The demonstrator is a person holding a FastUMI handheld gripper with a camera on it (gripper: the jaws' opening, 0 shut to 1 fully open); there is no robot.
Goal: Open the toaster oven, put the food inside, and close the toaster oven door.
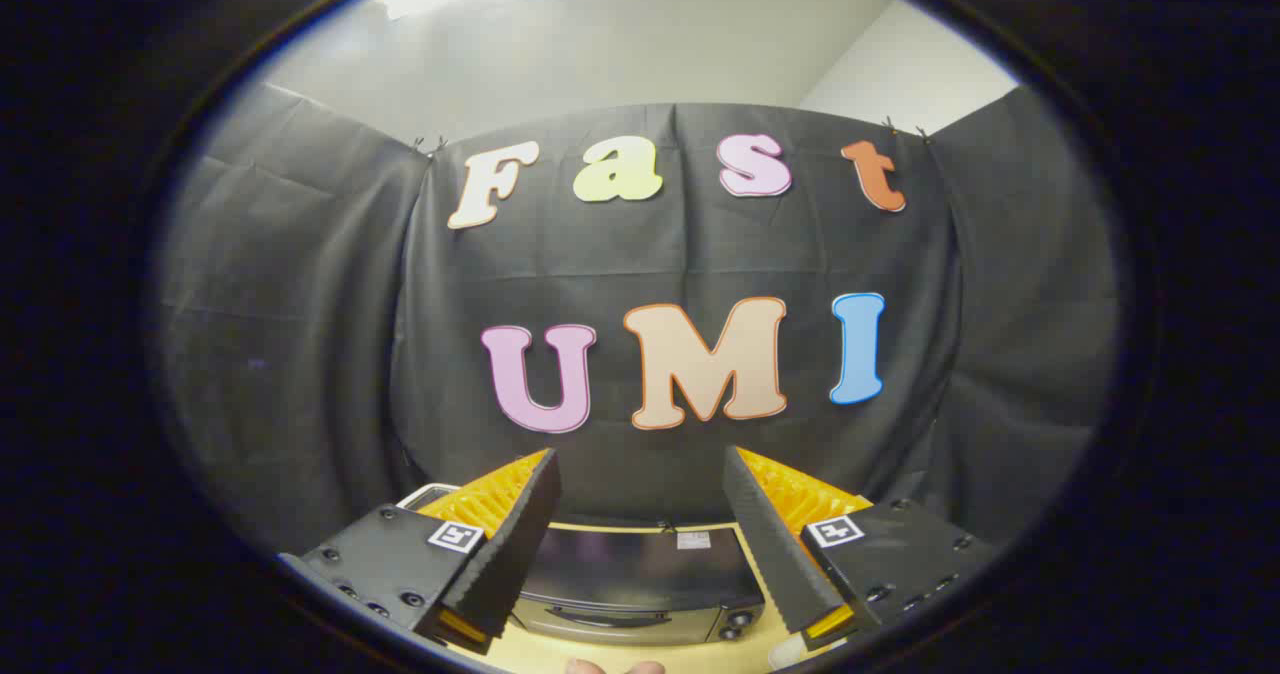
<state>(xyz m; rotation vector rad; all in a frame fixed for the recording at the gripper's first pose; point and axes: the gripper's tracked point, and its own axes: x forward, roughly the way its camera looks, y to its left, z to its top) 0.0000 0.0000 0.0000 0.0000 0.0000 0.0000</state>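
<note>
Item 1, gripper [640, 474]: jaws spread wide, nothing between the 2 fingers, nothing held; raised well above the counter [520, 649] and aimed at the booth wall.

Item 2, toaster oven [640, 584]: seen below and between the jaws, standing on the pale counter; door appears shut, with the handle bar across its lower front and knobs at its right end.

Item 3, food: cannot be identified; a pale rounded object [790, 654] just under the right finger is too cut off to name.

Step in hand, by judgement: approach, before opening; task barely begun.

Next move calls for: lowering the jaws to the door handle, closing on it, then pulling the door down.
</note>
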